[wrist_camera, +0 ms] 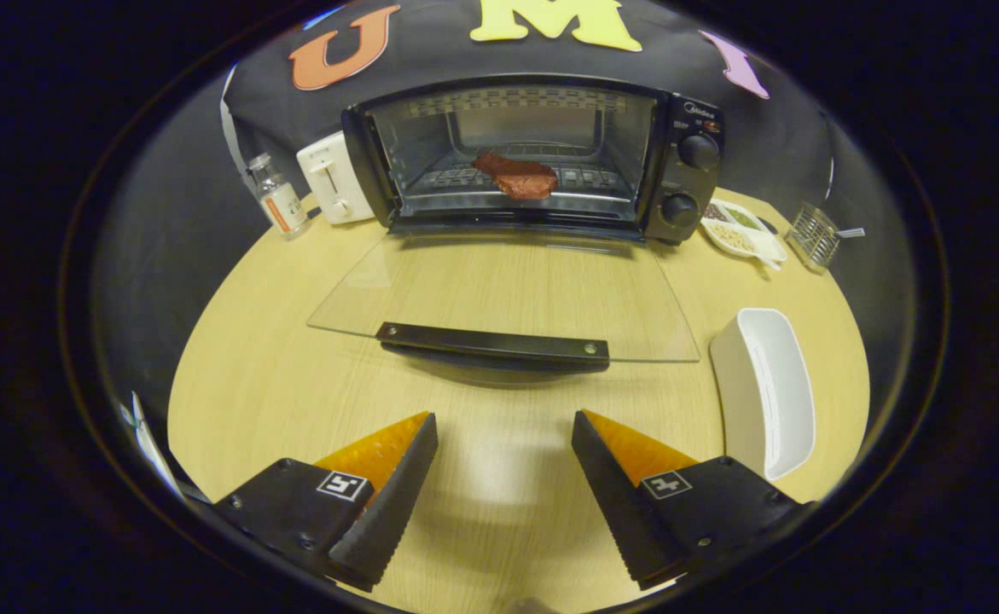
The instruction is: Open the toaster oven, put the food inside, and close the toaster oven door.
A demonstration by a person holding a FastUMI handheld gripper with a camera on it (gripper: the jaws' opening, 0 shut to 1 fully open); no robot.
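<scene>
Mock kitchen booth: toaster oven (533, 158)

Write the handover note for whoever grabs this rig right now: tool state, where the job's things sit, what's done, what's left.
Tool: open, holding nothing, fingers over the bare wooden table, just short of the door handle.
Toaster oven: at the back of the table, its glass door folded fully down and lying flat toward the tool.
Food: a reddish piece already on the rack inside the oven.
White tray: empty, beside the door near one finger.
Done: door opened, food placed inside.
Left: catch the handle, swing the door up and shut.
</scene>
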